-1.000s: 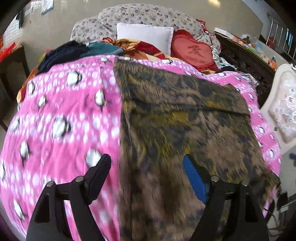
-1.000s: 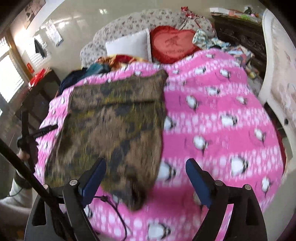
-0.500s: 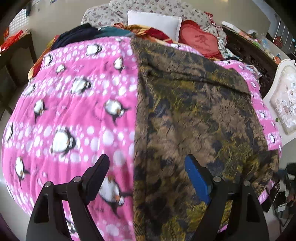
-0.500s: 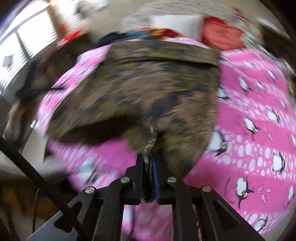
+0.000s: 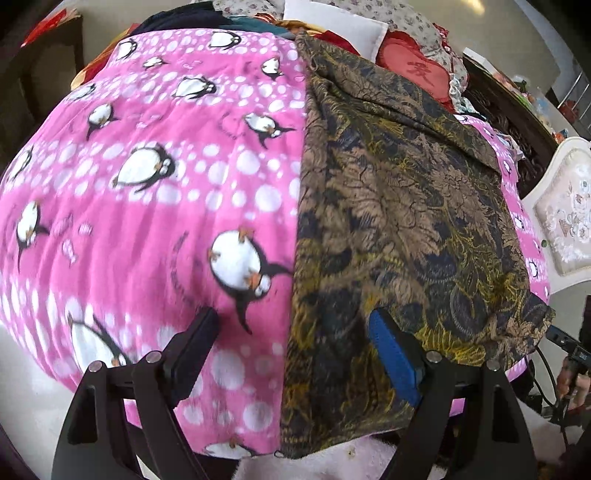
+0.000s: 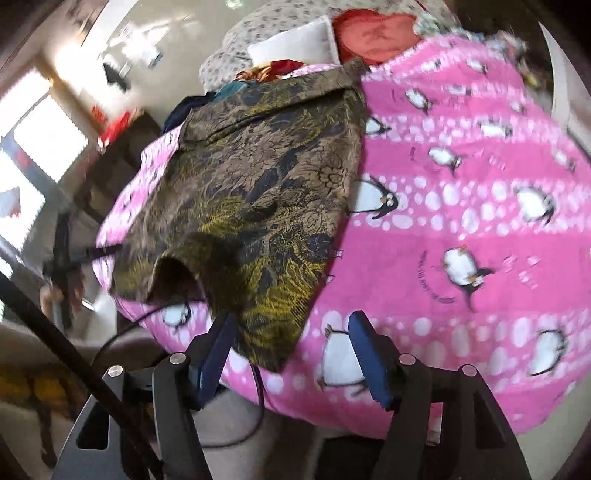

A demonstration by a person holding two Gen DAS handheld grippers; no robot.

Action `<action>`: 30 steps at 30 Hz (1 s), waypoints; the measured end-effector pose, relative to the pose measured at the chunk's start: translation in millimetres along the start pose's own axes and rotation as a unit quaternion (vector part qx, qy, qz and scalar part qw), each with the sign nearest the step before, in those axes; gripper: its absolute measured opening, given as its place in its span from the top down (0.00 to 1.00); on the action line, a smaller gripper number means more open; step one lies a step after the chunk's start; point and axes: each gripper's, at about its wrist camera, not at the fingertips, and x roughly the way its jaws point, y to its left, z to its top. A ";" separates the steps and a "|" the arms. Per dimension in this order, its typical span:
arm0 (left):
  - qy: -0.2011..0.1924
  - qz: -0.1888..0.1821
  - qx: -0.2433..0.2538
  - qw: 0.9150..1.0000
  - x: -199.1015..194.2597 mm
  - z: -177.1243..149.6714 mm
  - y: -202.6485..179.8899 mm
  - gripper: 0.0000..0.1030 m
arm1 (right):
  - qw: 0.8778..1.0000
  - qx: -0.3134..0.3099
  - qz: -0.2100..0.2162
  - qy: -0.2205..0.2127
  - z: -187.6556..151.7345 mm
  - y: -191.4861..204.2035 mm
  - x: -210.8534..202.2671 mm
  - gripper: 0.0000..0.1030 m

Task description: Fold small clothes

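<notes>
A brown, gold and navy patterned garment [image 5: 388, 184] lies flat on the pink penguin blanket [image 5: 147, 184], its waistband at the far end. My left gripper [image 5: 291, 317] hovers open over the garment's near left edge, one finger above the blanket and the other above the cloth. In the right wrist view the garment [image 6: 266, 177] fills the left half of the blanket [image 6: 461, 221]. My right gripper [image 6: 291, 319] has its jaws opening, and the garment's near leg corner lies loose between them, with no pad pressing on it.
At the bed's far end are a white pillow [image 5: 332, 22], a red heart cushion [image 5: 417, 66] and a heap of dark clothes [image 5: 177, 18]. A white upholstered chair [image 5: 565, 214] and a dark cabinet [image 5: 509, 110] stand on the right. A cable [image 6: 255, 387] hangs below the bed's near edge.
My right gripper closed on the garment's near hem, then opened again and dropped lower, leaving the cloth on the bed. My left gripper came down closer to the garment's near left edge.
</notes>
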 end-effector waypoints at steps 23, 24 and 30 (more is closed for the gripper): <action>0.060 0.010 0.025 0.998 15.0 -29.9 -21.2 0.00 | 0.997 0.014 0.080 0.010 -6.6 3.4 22.5 0.41; 0.060 0.008 0.014 0.998 14.5 -29.0 -19.5 0.00 | 0.996 0.015 0.083 0.013 -7.2 2.5 23.8 0.41; 0.058 0.052 0.028 0.997 14.1 -30.4 -30.5 0.21 | 0.996 0.005 0.087 0.006 -10.6 8.6 35.2 0.69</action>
